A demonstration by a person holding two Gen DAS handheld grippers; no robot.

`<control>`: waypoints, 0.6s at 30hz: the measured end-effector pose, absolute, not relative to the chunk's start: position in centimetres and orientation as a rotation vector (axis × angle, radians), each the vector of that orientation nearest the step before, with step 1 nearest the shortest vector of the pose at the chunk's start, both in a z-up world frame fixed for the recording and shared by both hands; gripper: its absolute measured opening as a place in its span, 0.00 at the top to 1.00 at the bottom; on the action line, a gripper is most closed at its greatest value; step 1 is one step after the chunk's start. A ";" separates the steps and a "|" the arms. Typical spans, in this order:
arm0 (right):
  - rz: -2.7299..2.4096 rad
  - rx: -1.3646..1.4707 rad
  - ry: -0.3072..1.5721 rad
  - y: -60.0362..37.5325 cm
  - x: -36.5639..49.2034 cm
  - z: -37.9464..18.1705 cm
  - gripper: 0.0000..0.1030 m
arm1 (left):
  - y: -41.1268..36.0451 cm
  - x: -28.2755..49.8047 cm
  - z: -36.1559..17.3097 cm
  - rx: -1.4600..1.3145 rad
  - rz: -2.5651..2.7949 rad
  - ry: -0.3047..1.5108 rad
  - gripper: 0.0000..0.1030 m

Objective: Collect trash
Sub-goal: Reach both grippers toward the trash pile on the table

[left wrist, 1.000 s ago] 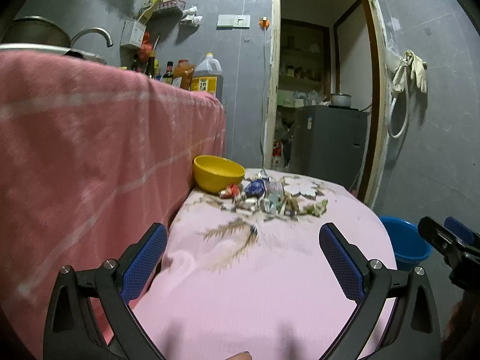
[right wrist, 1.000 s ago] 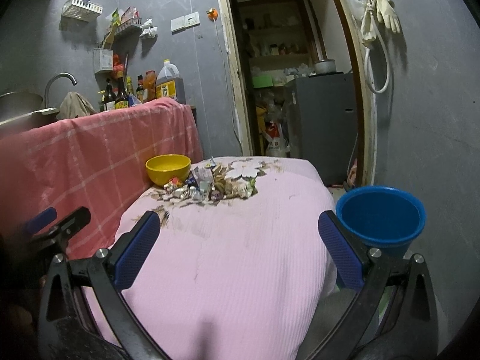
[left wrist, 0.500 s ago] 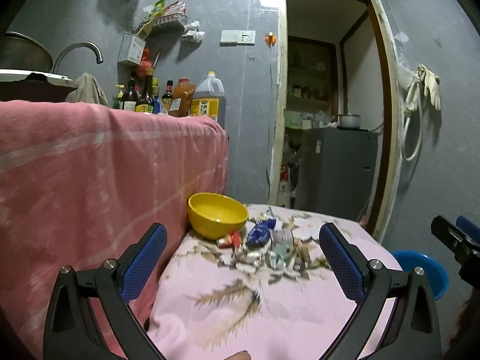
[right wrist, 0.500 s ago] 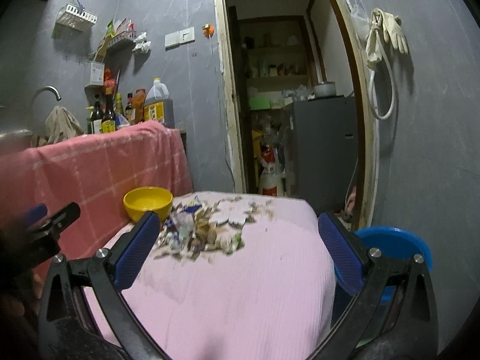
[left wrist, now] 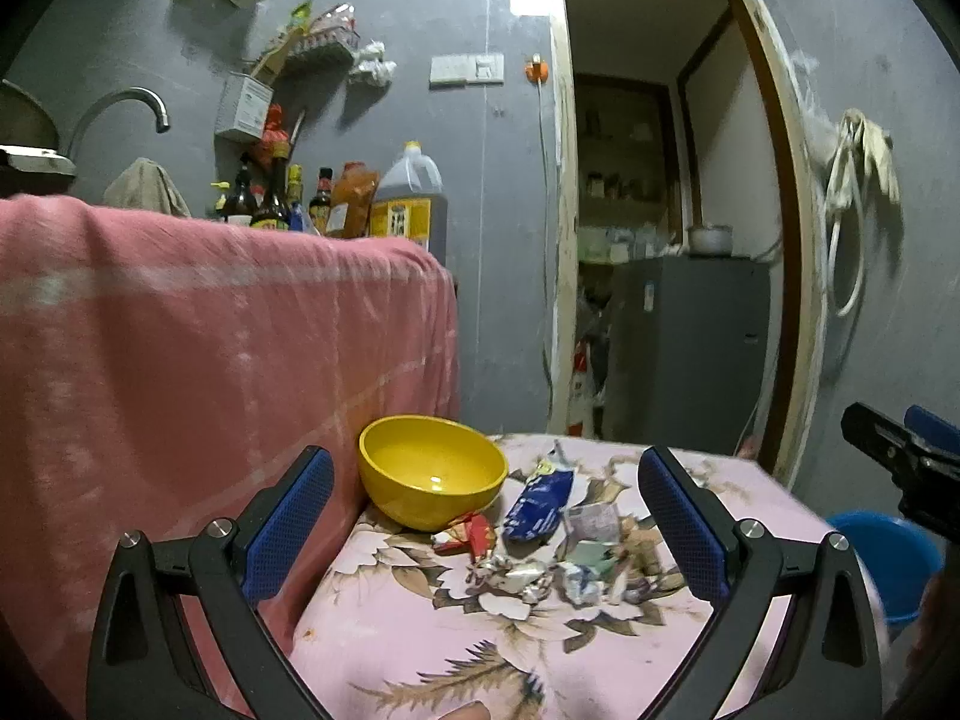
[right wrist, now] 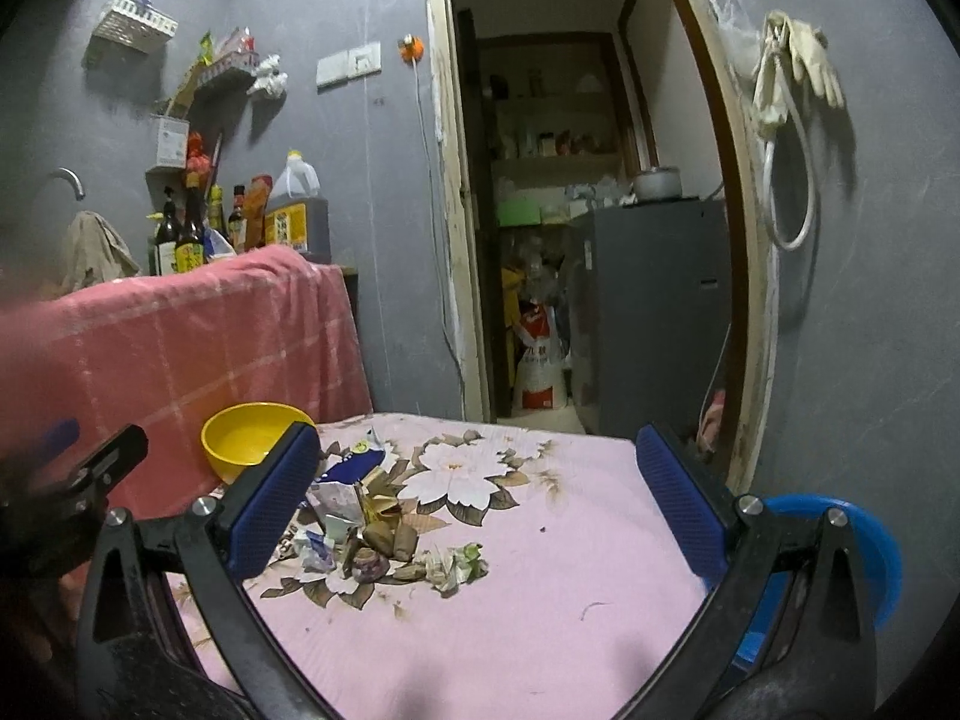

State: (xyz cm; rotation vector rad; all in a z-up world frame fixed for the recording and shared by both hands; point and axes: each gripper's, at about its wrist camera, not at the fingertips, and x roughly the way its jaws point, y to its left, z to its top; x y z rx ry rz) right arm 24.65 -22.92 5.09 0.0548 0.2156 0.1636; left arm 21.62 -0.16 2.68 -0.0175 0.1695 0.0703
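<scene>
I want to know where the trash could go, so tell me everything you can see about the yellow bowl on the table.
The yellow bowl is round and deep, smooth and glossy like plastic, one plain colour. It stands upright and looks empty, with only a small glint of light at its bottom. It sits at the left edge of the pink flowered tablecloth, close against the hanging pink checked cloth. A red wrapper lies right at its base, and a blue wrapper lies just beside it. Neither claw touches it.
</scene>
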 end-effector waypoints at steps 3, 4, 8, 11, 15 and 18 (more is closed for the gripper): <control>0.156 0.061 0.267 -22.6 26.5 4.1 0.00 | 0.0 23.3 1.7 -0.007 0.065 0.233 0.03; 0.154 0.061 0.288 -22.4 27.2 3.8 0.00 | 0.1 23.6 1.2 -0.009 0.065 0.250 0.03; 0.146 0.050 0.379 -22.0 29.1 2.2 0.00 | 1.0 26.2 0.0 -0.042 0.059 0.383 0.03; 0.129 0.026 0.456 -21.7 30.6 0.9 0.00 | 1.7 27.8 -1.0 -0.072 0.066 0.467 0.03; 0.127 0.017 0.525 -21.6 31.8 -0.5 0.00 | 1.6 29.7 -2.3 -0.064 0.077 0.558 0.04; 0.144 0.012 0.580 -21.2 32.8 -1.7 0.00 | 1.3 30.8 -3.2 -0.044 0.066 0.614 0.04</control>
